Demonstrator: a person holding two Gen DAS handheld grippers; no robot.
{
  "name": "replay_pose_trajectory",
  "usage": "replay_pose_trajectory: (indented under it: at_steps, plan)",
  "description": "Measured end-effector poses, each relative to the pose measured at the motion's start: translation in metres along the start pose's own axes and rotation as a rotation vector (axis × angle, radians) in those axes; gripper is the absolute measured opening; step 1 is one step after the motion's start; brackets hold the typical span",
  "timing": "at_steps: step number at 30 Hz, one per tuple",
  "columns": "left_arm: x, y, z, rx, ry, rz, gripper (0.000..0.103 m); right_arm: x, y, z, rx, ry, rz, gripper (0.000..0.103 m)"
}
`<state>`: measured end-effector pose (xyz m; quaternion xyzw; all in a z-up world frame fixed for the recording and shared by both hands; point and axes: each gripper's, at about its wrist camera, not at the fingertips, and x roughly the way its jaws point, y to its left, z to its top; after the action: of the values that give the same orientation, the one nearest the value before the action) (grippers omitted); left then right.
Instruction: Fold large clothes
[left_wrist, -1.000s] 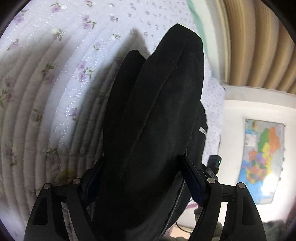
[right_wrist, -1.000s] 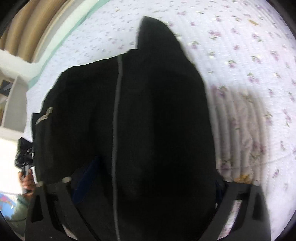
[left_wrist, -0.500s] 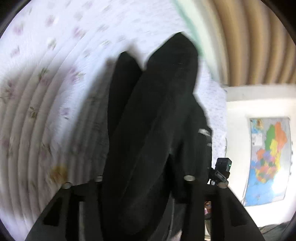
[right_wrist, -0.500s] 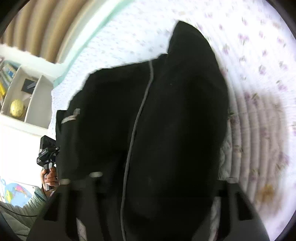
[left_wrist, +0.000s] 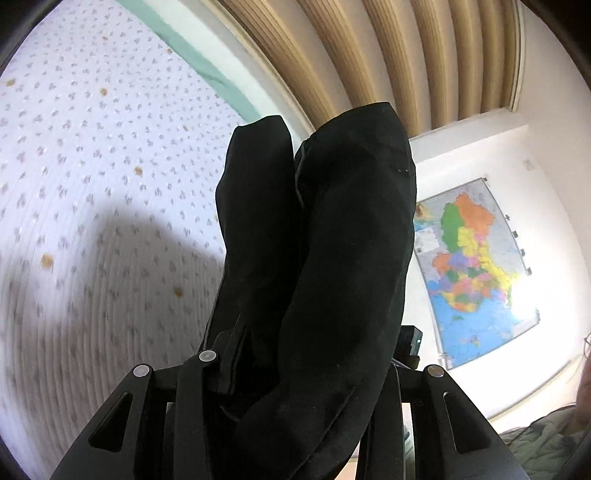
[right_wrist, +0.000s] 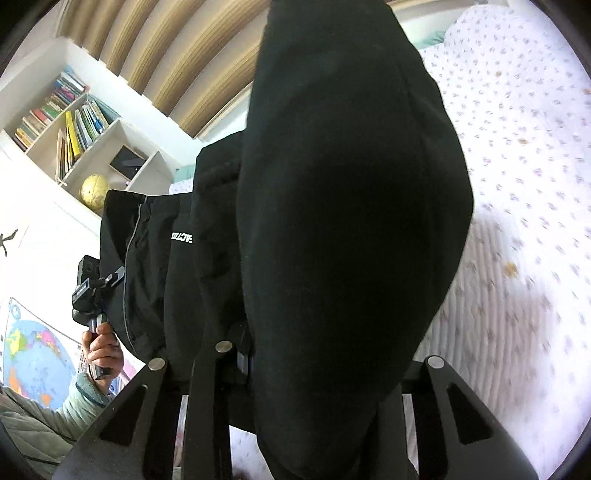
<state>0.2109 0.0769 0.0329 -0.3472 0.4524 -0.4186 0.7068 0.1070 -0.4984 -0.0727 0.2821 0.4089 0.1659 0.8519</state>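
A large black garment (left_wrist: 332, 258) hangs lifted off the bed, folded into thick lobes. My left gripper (left_wrist: 295, 373) is shut on one edge of it; the cloth drapes over and hides the fingertips. My right gripper (right_wrist: 317, 354) is shut on the other part of the same black garment (right_wrist: 351, 184), which fills the middle of the right wrist view. A grey piping stripe and a small white logo (right_wrist: 181, 238) show on its left side. The left gripper's body (right_wrist: 90, 291), held in a hand, shows beside the cloth in the right wrist view.
The bed's white quilt with small purple flowers (left_wrist: 92, 166) lies below and to the left; it also shows at right (right_wrist: 517, 184). A wooden slatted headboard (left_wrist: 369, 55), a wall map (left_wrist: 476, 266) and a bookshelf with a gold globe (right_wrist: 94, 192) stand behind.
Both grippers have lifted the garment up off the quilt and tilted upward; the wall, map and bookshelf have come into view and the bed lies farther away.
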Motion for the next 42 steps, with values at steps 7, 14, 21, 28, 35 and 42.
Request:
replay_pose_trajectory:
  at_steps: [7,14,21,28,35,42]
  plan:
    - [-0.011,0.058,-0.065,-0.107,0.028,-0.022,0.037,-0.012,-0.004,-0.007,0.026,0.113,-0.073,0.035]
    - [-0.013,0.151,-0.115,-0.201,-0.079,-0.095,0.037,0.025,-0.023,-0.011,-0.021,0.089,-0.144,0.034]
    - [-0.005,0.232,-0.131,-0.375,-0.105,-0.107,0.043,0.042,-0.048,-0.010,-0.017,0.048,-0.202,0.045]
    - [-0.029,0.218,-0.144,-0.297,-0.128,-0.008,0.043,0.042,-0.109,-0.043,0.281,-0.032,-0.051,0.073]
    - [-0.097,0.106,-0.169,0.051,-0.279,0.445,0.044,-0.032,-0.023,-0.074,0.035,-0.179,-0.318,0.078]
    - [-0.029,-0.011,-0.168,0.316,-0.260,0.552,0.055,-0.006,0.076,-0.085,-0.170,-0.169,-0.340,0.078]
